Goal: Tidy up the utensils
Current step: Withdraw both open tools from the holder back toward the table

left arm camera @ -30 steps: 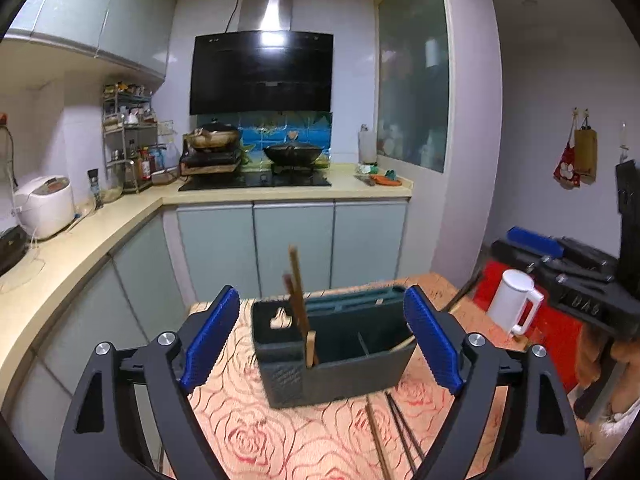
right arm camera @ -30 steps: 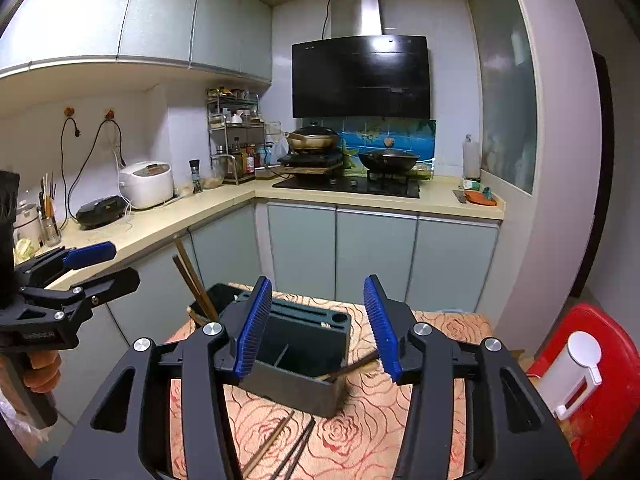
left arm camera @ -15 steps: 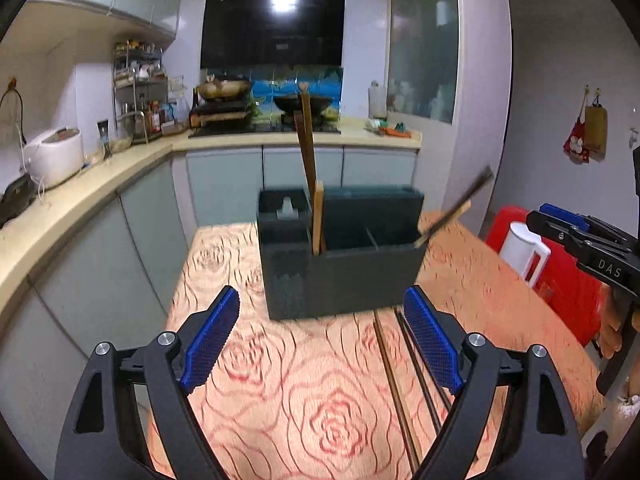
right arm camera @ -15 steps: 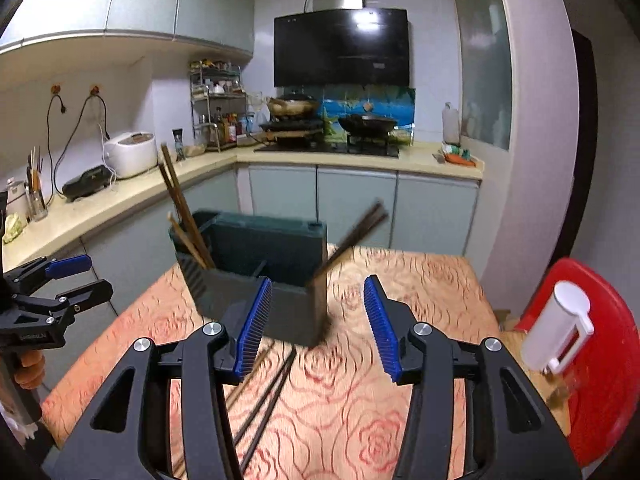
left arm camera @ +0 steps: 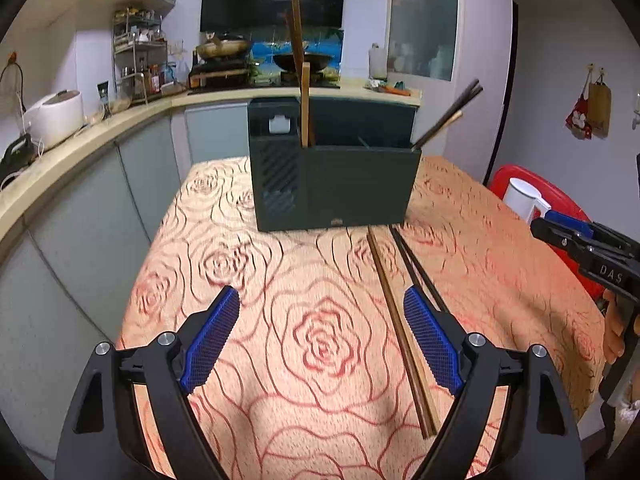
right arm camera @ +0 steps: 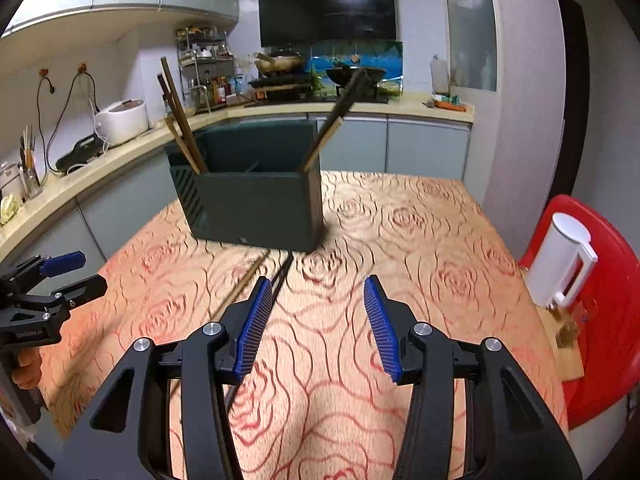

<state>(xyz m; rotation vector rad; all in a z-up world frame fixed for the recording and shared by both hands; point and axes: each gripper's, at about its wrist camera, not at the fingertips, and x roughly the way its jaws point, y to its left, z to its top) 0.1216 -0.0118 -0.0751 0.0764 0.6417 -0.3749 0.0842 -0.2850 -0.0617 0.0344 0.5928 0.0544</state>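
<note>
Dropped lower toward the tabletop (left arm camera: pixel 224 264) since a second ago, both hand-held grippers, with the dark green utensil holder (left arm camera: pixel 334 184) now rising far ahead. Already sorted: wooden chopsticks (left arm camera: pixel 301 80) upright in its left compartment, dark chopsticks (left arm camera: pixel 450 120) leaning from its right end. Still loose on the tabletop, near right of the holder: a brown pair (left arm camera: pixel 396 320) and a black pair (left arm camera: pixel 416 268). Left hand-held gripper (left arm camera: pixel 320 344) spread wide and empty; right hand-held gripper (right arm camera: pixel 316 324) half open, empty.
</note>
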